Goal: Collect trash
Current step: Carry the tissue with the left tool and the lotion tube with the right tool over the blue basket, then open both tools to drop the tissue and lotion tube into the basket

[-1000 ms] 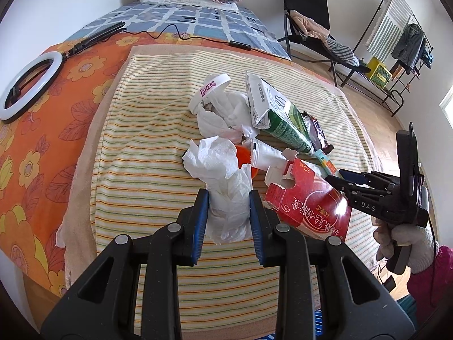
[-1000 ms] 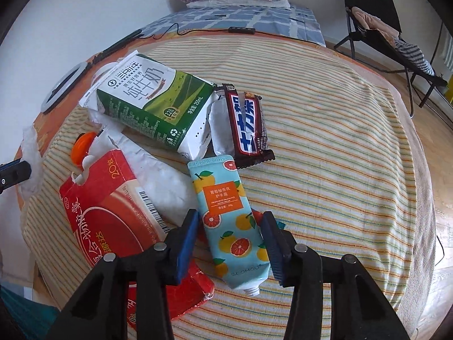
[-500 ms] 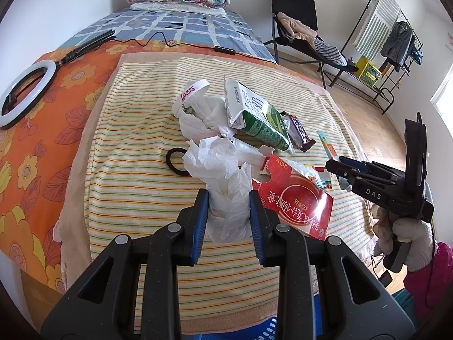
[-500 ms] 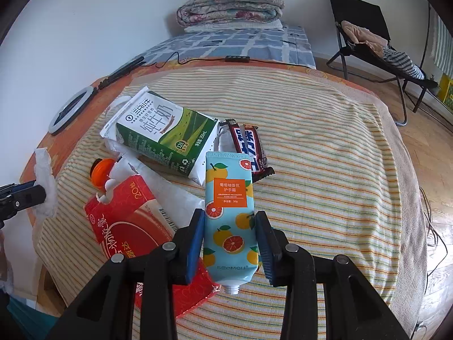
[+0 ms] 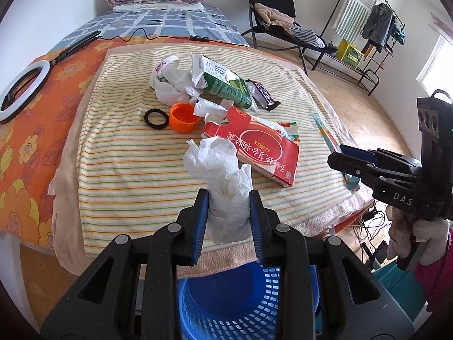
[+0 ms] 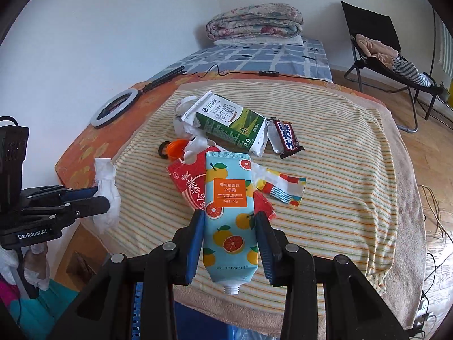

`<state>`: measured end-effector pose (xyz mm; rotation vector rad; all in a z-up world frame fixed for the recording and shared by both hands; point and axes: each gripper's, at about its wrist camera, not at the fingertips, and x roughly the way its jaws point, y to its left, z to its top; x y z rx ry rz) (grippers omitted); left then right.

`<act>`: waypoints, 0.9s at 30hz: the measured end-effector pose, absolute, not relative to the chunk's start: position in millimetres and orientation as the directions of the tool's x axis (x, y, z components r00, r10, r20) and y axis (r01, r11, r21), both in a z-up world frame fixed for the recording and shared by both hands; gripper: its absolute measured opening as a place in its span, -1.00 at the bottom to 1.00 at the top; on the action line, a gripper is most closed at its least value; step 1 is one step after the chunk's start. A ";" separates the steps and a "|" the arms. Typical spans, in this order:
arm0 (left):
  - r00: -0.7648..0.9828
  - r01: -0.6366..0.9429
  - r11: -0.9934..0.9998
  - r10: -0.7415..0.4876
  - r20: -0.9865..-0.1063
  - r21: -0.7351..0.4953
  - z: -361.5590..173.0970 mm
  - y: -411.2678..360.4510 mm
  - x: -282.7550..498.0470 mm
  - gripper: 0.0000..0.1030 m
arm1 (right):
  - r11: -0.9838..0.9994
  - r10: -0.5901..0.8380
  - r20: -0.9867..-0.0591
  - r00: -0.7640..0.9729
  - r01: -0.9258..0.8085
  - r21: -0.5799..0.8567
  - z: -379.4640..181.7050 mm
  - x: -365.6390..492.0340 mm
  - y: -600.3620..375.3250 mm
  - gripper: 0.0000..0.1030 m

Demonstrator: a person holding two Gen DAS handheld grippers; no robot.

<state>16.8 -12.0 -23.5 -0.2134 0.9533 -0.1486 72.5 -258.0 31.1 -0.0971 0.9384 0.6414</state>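
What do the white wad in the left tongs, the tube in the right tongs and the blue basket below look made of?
The wad looks like tissue paper: matte, crinkled, torn edges. The tube seems soft plastic with a printed, slightly glossy skin and a threaded white neck. The basket looks like moulded hard plastic, with a perforated wall.

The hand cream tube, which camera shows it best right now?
The right wrist view. There the hand cream tube faces the lens, its label in full view, clamped in the right gripper. In the left wrist view only its thin edge shows beyond the right gripper, mostly hidden.
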 end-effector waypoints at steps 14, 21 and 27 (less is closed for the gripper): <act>0.466 0.058 0.970 -0.234 -0.853 -0.235 -71.2 -38.5 -51.2 -0.46 | 0.771 0.483 -0.806 0.343 -0.603 0.206 8.7 -21.3 -265.4 -0.29; 0.403 0.047 0.972 -0.230 -0.886 -0.231 -102.8 -42.8 -68.0 -0.46 | 0.759 0.463 -0.837 0.291 -0.617 0.205 -18.7 -47.4 -264.4 -0.28; 0.354 0.034 0.971 -0.232 -0.906 -0.235 -123.9 -41.8 -74.2 -0.46 | 0.755 0.432 -0.865 0.257 -0.627 0.191 -40.9 -59.3 -262.2 -0.28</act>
